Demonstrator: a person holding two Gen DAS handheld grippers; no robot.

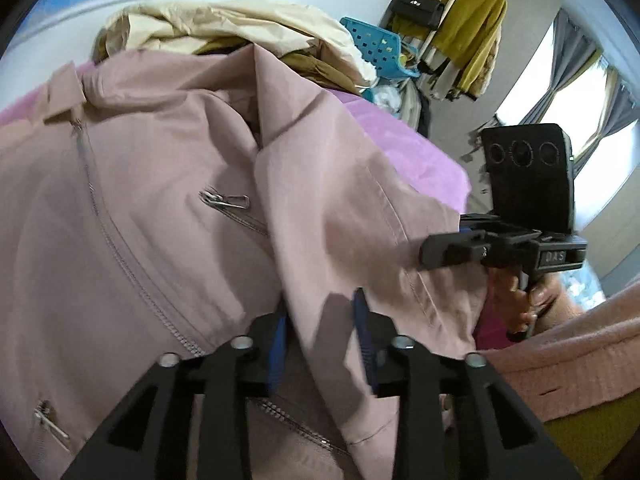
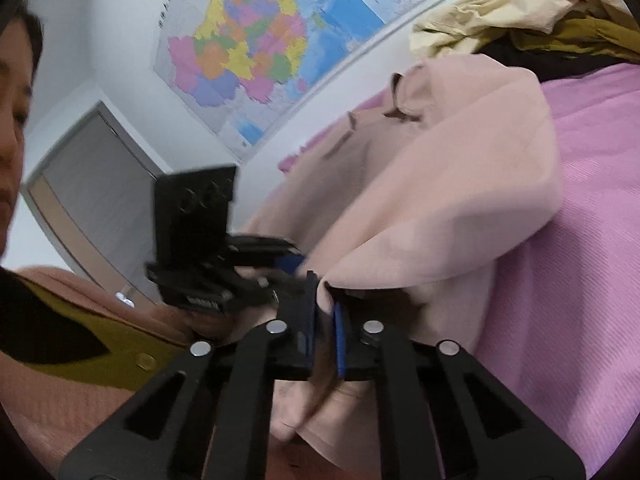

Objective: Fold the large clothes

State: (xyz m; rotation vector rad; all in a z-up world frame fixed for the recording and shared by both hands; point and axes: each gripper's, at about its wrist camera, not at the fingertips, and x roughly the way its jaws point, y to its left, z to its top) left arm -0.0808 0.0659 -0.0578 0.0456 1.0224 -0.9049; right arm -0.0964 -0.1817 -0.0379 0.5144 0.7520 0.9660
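A dusty-pink zip jacket (image 1: 168,184) lies spread on a purple bed cover (image 1: 404,148), collar towards the far side. In the left wrist view my left gripper (image 1: 320,314) hangs over the jacket's near part, blue pads apart, a fold of fabric lying loosely between them. At the jacket's right edge a hand holds my right gripper (image 1: 430,254). Seen from the right wrist, the right gripper (image 2: 325,304) is shut on the jacket (image 2: 440,200), whose edge is pinched between the narrow blue pads. The left gripper (image 2: 280,264) shows blurred just to its left.
A heap of cream and mustard clothes (image 1: 240,28) and a blue basket (image 1: 376,44) sit at the bed's far side. A rack with a mustard garment and black bag (image 1: 456,12) stands by the curtained window (image 1: 580,92). A map (image 2: 260,40) hangs on the wall.
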